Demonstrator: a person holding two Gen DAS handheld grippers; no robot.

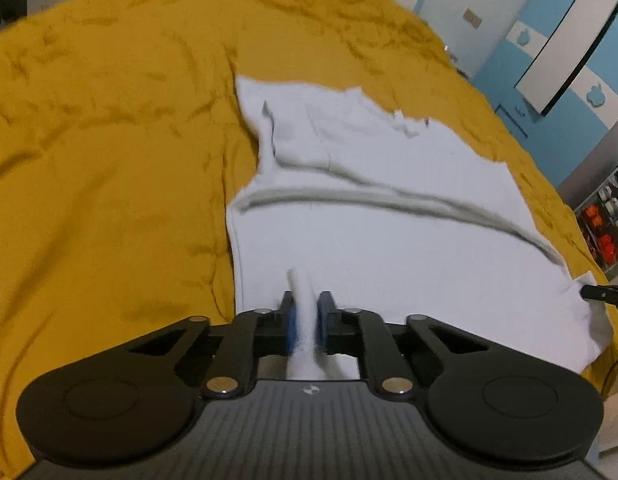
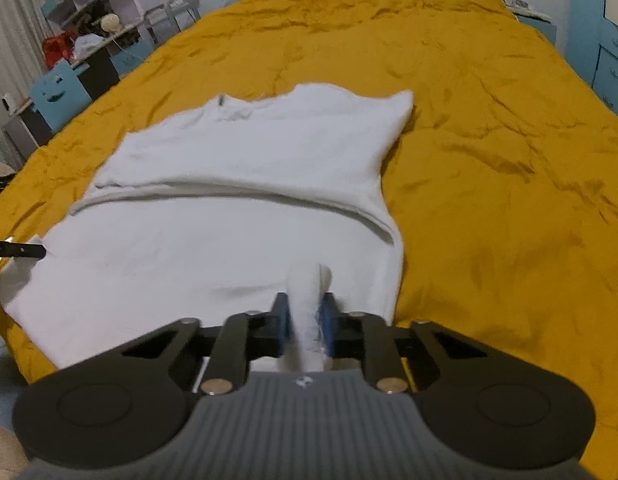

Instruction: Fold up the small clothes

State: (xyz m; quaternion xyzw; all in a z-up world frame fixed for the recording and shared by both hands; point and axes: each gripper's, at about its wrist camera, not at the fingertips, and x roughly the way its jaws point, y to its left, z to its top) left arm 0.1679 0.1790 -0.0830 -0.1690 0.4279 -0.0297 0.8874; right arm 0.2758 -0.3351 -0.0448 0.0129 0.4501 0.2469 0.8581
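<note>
Lying spread across a mustard-yellow bedspread point(image 1: 109, 160) is a white T-shirt point(image 1: 389, 248), and everything here is best placed against that shirt. It rests roughly flat, its collar end farthest from the 2 grippers and its hem end nearest them, with 1 long soft ridge of cloth running across its middle from side to side.

The left gripper point(image 1: 308, 316) sits at the shirt's near edge, toward its left corner. Its blue-padded jaws are drawn nearly together on a pinched-up pleat of the white cloth, which stands up between the pads and pokes out past the tips.

The right gripper point(image 2: 305, 316) sits at the same near edge, toward the shirt's right corner, close to the side seam. Its jaws are likewise clamped on a raised fold of the shirt, the cloth bunched thickly between the pads.

In each wrist view the other gripper's dark tip shows at the frame's edge, touching the shirt's opposite near corner.

Beyond the shirt's far end the bedspread runs on, wrinkled. Off the shirt's left side stand cluttered shelves point(image 2: 89, 4) and a blue chair point(image 2: 61, 88); off its right side, blue cabinets point(image 2: 613, 60).
</note>
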